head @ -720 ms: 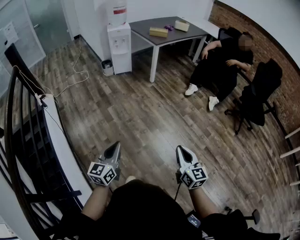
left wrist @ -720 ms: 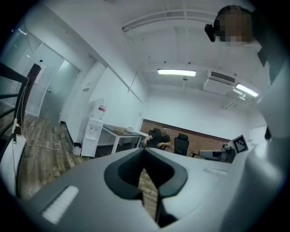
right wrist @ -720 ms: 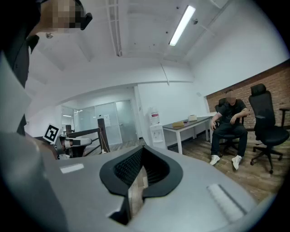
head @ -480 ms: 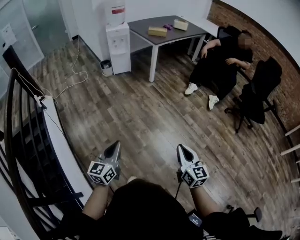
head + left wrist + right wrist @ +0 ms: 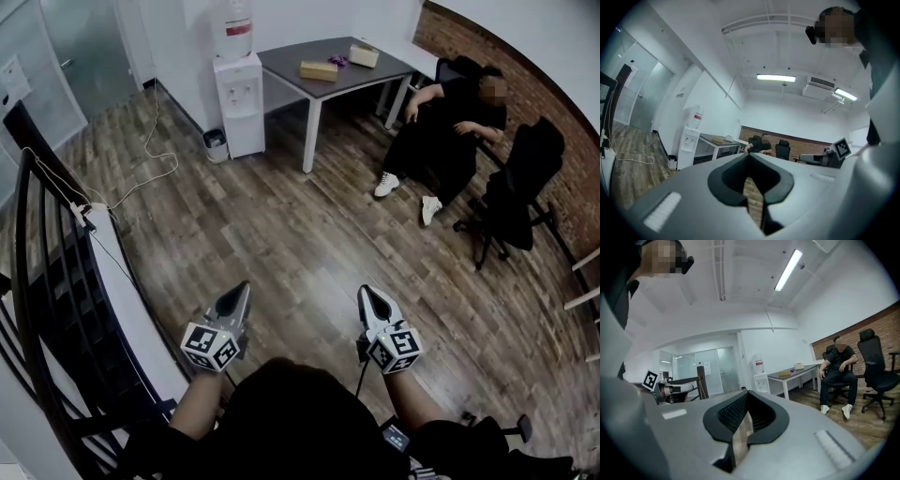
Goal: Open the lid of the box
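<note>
Hardly anything has changed. The box (image 5: 319, 70) lies on the table (image 5: 281, 58) at the far side of the room, and a second box (image 5: 364, 56) is near it; which one is meant I cannot tell. Only the head view has shifted a little since before. The left gripper (image 5: 243, 288) and the right gripper (image 5: 367, 292) are held in the same pose, both clenched on nothing and well apart from the table. I judge the task is not started: the person must first walk across.
</note>
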Demonstrator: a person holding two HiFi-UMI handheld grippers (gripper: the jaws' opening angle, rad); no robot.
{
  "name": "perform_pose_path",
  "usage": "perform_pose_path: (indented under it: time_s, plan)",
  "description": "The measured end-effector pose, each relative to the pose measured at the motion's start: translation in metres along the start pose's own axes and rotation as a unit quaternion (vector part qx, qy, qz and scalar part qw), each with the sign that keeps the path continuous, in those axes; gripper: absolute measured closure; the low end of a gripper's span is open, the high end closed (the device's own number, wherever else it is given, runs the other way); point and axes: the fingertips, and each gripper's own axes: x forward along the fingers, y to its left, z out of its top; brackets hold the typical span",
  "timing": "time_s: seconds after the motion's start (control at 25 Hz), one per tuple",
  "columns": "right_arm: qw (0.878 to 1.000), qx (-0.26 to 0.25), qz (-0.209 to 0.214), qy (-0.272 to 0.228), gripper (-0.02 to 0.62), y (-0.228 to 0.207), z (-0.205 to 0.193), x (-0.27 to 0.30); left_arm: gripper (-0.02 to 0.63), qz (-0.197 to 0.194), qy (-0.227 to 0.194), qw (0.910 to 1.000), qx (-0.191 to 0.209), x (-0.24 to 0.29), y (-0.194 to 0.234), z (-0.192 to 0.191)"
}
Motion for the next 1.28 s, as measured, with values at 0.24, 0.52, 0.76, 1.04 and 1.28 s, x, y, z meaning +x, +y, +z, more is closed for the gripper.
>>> perform_pose_path:
  time_s: [0.24, 0.52, 0.76, 1.04, 1.28]
  plan:
    - [1.0, 0.003, -0.014, 0.0, 0.594, 0.018, 0.005, 0.034, 0.606, -0.002, -0.006, 1.0, 0.002, -0.003, 0.03, 0.008]
    - [1.0, -0.002, -0.024, 0.013, 0.593, 0.004, 0.007, 0.072, 0.606, 0.004, -0.006, 0.9999, -0.011, 0.02, 0.062, 0.015]
    - [1.0, -0.006, 0.0, 0.008, 0.592, -0.031, 0.017, 0.114, 0.606, 0.016, -0.006, 0.9998, -0.005, 0.069, 0.079, 0.016]
    - [1.0, -0.002, 0.023, -0.001, 0.593, -0.09, 0.044, 0.164, 0.606, 0.041, -0.02, 0.9989, -0.003, 0.142, 0.092, 0.037]
    - [0.999, 0.006, 0.04, -0.019, 0.594, -0.138, 0.065, 0.196, 0.606, 0.056, -0.039, 0.9975, -0.017, 0.204, 0.104, 0.048]
